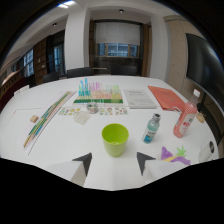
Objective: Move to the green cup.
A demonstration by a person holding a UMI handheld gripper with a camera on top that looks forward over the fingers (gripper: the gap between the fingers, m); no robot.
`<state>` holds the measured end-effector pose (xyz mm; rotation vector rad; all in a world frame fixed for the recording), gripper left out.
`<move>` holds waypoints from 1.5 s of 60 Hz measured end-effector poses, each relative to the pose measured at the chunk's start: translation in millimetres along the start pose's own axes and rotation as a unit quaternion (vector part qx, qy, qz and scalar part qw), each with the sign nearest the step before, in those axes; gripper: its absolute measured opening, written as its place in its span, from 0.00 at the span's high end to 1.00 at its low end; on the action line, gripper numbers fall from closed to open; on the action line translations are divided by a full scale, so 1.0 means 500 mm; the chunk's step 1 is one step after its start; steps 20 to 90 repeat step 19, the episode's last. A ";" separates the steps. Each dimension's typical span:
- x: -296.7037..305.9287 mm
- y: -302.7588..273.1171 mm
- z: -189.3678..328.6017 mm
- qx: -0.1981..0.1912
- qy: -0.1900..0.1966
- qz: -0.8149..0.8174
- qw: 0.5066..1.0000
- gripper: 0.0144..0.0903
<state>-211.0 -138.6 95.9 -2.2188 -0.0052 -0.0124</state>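
At the near edge of the white table (55, 145), the gripper (114, 163) hangs with its two dark fingers spread wide and nothing held between them. Just ahead of the fingertips (84, 161), roughly centred on the gap, stands the green cup (115, 139), upright with its mouth open; it is apart from both fingers, a strip of bare table showing before it.

The likeliest trouble, as I judge it, is pushing on too fast: the cup looks light and empty, so a fingertip that catches its wall would slide or tip it. A drift to the right would bring that finger toward the small blue bottle (151, 128), which stands just beside the cup on that side and looks narrow enough to topple. Farther right, near the table's right edge, a pink bottle (184, 119) stands upright, and a purple and green toy (174, 155) lies close to the right finger, where a wide swing could sweep it.

Beyond the cup, toward the far edge, lie printed sheets (98, 100), a rack of coloured tubes (97, 90), a white booklet (139, 98) and an orange folder (166, 97). A long striped ruler (46, 118) lies slantwise toward the left edge, well apart from the cup.
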 end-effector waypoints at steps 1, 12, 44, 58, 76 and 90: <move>0.000 0.001 0.005 -0.002 0.000 0.000 1.000 0.07; 0.008 0.007 0.038 -0.015 0.003 -0.001 1.000 0.07; 0.010 0.010 0.042 -0.018 0.006 0.000 1.000 0.07; 0.010 0.010 0.042 -0.018 0.006 0.000 1.000 0.07; 0.010 0.010 0.042 -0.018 0.006 0.000 1.000 0.07; 0.010 0.010 0.042 -0.018 0.006 0.000 1.000 0.07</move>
